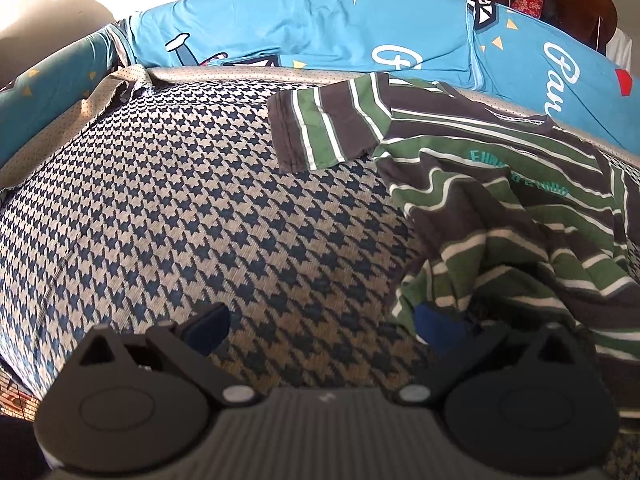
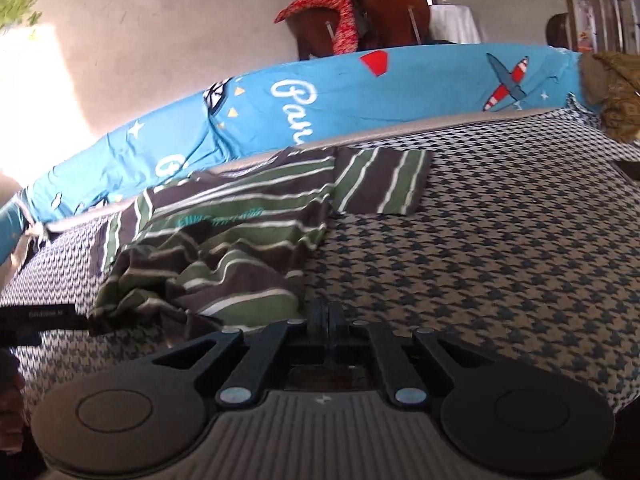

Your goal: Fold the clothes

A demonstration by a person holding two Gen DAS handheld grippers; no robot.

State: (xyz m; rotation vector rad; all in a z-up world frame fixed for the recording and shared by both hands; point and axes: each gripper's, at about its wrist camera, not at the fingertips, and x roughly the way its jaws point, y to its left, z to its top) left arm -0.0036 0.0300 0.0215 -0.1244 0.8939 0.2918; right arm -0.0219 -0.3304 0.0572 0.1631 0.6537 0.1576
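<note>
Lying rumpled on the houndstooth bedspread (image 1: 168,216), our striped T-shirt (image 1: 500,200) has one sleeve spread flat near the blue pillows (image 1: 304,28). Our left gripper (image 1: 320,324) gapes, one finger seemingly against the hem; our right gripper (image 2: 329,314) is closed, apparently empty.

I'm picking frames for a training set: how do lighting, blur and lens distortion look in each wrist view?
Left wrist view: sharp, strong fisheye bowing of the blue-and-tan houndstooth bedcover; sunlight blows out the wall at upper left; green, brown and white striped T-shirt well lit. Right wrist view: softer, slightly blurred; the same wall glare at left; bright blue printed bolster curves across the frame.
</note>
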